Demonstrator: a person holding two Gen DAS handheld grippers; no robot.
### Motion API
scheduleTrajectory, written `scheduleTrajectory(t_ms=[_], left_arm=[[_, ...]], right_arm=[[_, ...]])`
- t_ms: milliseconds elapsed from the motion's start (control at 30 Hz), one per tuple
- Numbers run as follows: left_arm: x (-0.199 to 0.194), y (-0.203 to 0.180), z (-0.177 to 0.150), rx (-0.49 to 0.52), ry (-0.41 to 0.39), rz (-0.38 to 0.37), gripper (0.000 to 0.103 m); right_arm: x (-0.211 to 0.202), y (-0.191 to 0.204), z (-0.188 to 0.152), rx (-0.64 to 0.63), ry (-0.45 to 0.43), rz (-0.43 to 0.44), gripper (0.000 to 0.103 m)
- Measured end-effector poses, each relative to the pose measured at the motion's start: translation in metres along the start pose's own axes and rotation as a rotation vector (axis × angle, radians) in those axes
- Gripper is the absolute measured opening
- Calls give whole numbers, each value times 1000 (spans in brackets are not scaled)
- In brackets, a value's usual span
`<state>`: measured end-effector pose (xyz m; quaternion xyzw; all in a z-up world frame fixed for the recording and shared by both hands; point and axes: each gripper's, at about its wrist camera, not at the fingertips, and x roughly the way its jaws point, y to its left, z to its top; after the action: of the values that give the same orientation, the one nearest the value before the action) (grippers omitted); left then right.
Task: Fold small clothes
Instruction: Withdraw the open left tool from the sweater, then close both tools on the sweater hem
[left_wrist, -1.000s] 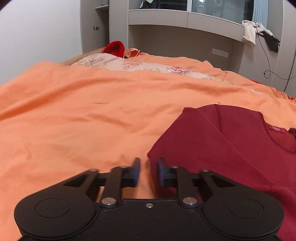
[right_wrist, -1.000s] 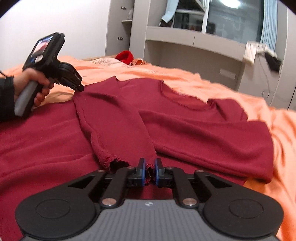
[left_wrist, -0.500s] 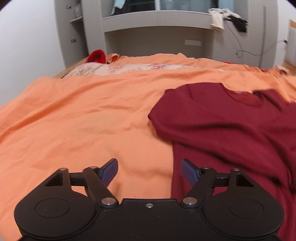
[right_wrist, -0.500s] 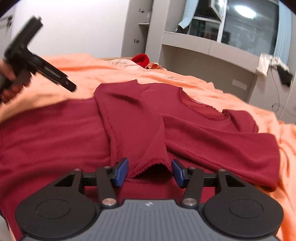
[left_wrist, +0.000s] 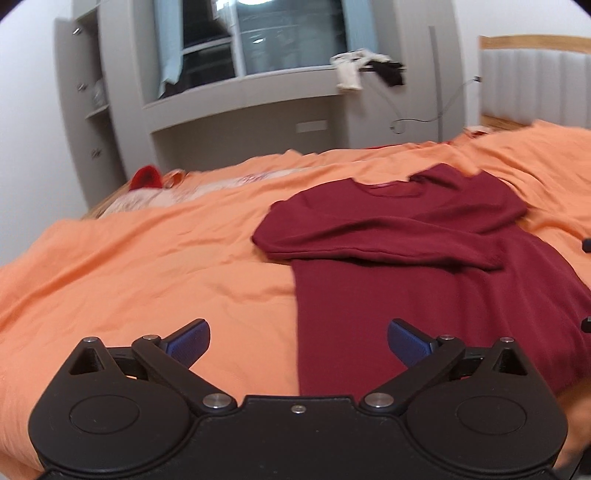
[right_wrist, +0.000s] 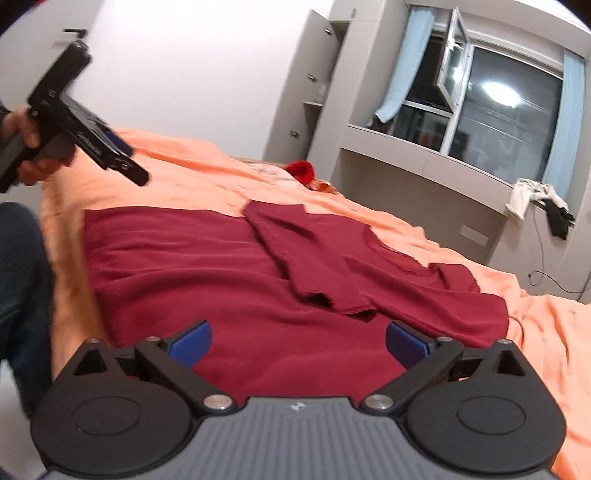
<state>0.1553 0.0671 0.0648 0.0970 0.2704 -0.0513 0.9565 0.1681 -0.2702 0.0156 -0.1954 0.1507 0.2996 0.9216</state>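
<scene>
A dark red long-sleeved sweater (left_wrist: 424, 266) lies flat on the orange bedspread (left_wrist: 147, 266), both sleeves folded across its chest. My left gripper (left_wrist: 298, 341) is open and empty, raised above the sweater's left edge near the hem. My right gripper (right_wrist: 298, 341) is open and empty, raised above the sweater's lower body (right_wrist: 207, 266). The folded left sleeve's cuff (right_wrist: 332, 299) lies ahead of it. The left gripper also shows in the right wrist view (right_wrist: 122, 162), held in a hand at the upper left.
A bright red item (left_wrist: 147, 177) and a pale patterned cloth (left_wrist: 221, 184) lie at the far end of the bed. Grey shelves and a window (right_wrist: 461, 122) stand behind. The person's leg in jeans (right_wrist: 18, 280) is at the left bed edge.
Both grippers opened, letting go of the sweater's shoulder and sleeve cuff, then pulled back and lifted. The left sleeve now lies folded across the chest.
</scene>
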Motion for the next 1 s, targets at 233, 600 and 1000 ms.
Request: scheduleTrajectory(t_ms=[233,600,1000], left_arm=[[-20,-19,-21,65,-22,-61,102],[-22,-37,-36,98,4,-104,102],[-22,-56,-47,183,15,-127,102]], right_arm=[[-12,47,-14,-169,113,-9,103],[22,89,-66,-576,264,-253,97],[3,101,-60,-623,220,-287,12]])
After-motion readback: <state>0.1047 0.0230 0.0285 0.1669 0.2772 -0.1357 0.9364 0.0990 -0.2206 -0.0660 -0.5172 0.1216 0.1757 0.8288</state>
